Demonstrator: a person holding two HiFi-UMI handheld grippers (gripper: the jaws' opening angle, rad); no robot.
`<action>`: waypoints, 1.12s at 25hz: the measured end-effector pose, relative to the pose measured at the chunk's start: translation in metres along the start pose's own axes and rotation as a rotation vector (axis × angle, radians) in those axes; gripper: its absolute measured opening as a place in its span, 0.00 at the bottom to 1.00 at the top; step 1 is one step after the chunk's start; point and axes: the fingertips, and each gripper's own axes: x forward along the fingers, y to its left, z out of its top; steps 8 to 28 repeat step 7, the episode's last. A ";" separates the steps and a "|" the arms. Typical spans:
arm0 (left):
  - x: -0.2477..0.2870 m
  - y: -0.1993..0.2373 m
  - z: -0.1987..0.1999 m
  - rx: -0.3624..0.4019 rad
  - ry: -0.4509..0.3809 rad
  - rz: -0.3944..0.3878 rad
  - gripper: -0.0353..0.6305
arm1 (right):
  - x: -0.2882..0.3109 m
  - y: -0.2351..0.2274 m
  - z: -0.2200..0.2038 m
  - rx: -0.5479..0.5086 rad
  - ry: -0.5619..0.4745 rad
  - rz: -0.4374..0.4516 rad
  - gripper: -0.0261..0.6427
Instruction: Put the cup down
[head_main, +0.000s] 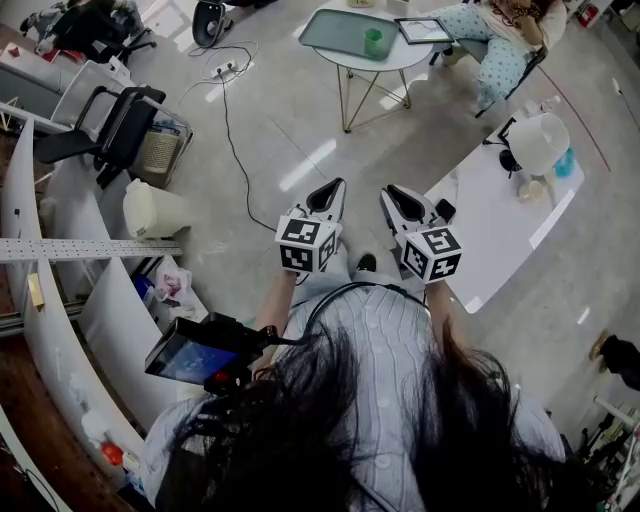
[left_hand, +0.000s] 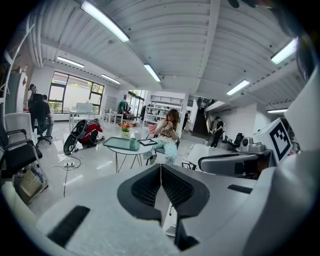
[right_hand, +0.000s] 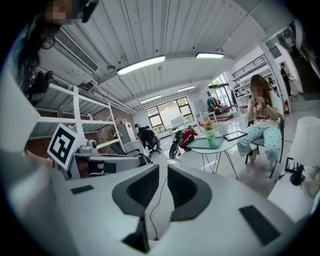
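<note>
A green cup (head_main: 374, 42) stands on a teal tray (head_main: 340, 30) on the small round table (head_main: 345, 62) across the floor, far from both grippers. It also shows in the left gripper view as the cup (left_hand: 133, 143) and in the right gripper view as the cup (right_hand: 212, 141). My left gripper (head_main: 333, 190) is held at waist height, pointing toward that table, jaws together with nothing between them (left_hand: 161, 172). Beside it, my right gripper (head_main: 395, 192) is likewise shut and empty (right_hand: 163, 172).
A white table (head_main: 500, 225) with a white lamp-like object (head_main: 540, 140) stands at the right. A person sits behind the round table (head_main: 500, 45). A black chair (head_main: 110, 125), a white bin (head_main: 150, 210) and curved white shelving (head_main: 60, 300) stand at the left. A cable (head_main: 235, 140) crosses the floor.
</note>
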 end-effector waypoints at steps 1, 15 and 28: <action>-0.001 0.001 -0.001 -0.001 0.001 0.000 0.08 | 0.000 0.000 -0.001 0.002 0.002 -0.001 0.14; 0.002 0.003 -0.003 0.004 0.008 -0.004 0.08 | 0.005 -0.002 -0.004 0.005 0.006 -0.004 0.14; 0.002 0.003 -0.003 0.004 0.008 -0.004 0.08 | 0.005 -0.002 -0.004 0.005 0.006 -0.004 0.14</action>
